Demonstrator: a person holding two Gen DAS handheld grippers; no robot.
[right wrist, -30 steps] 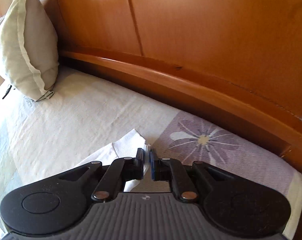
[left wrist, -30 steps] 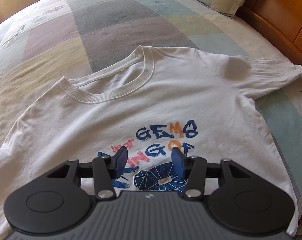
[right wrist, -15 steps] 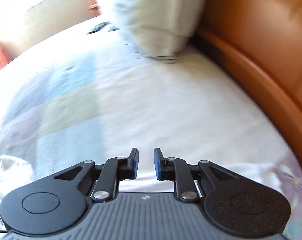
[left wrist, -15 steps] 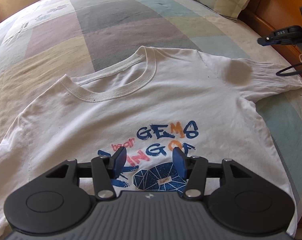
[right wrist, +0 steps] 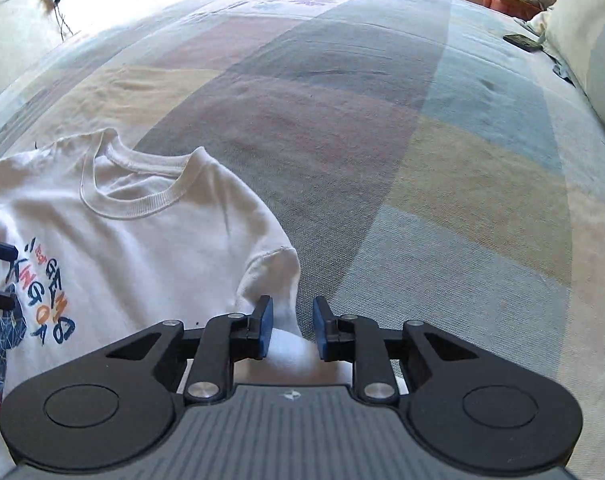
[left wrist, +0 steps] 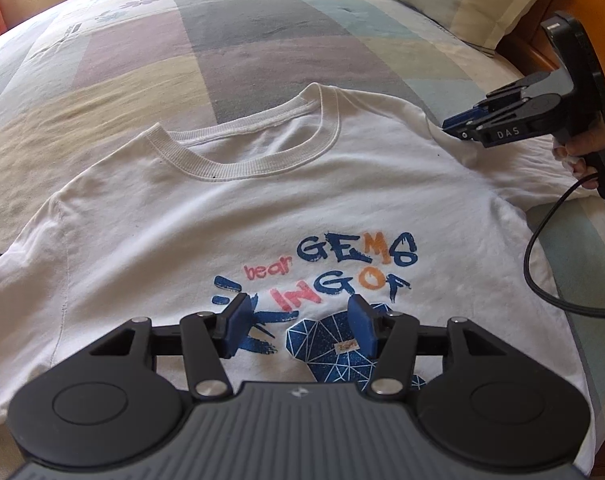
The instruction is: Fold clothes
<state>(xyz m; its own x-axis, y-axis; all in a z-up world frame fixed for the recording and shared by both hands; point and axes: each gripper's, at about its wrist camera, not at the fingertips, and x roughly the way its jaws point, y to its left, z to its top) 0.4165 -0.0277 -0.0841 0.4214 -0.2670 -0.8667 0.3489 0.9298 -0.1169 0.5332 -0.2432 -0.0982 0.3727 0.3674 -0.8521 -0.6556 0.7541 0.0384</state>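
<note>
Pastel patchwork bedsheet [left wrist: 262,40] under white printed cotton T-shirt [left wrist: 230,208], spread flat. Left gripper [left wrist: 298,328] released above print at 6 o'clock; right gripper [right wrist: 288,326] likewise unclenched, straddling sleeve [right wrist: 274,276] at 3 o'clock. Likely snag: pinching bedsheet along with sleeve.

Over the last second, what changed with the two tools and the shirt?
The right tool let go of the sleeve tip, opened, and swung from the headboard side to the shoulder seam of the T-shirt. The left tool stayed open over the print; the shirt stayed flat.
</note>
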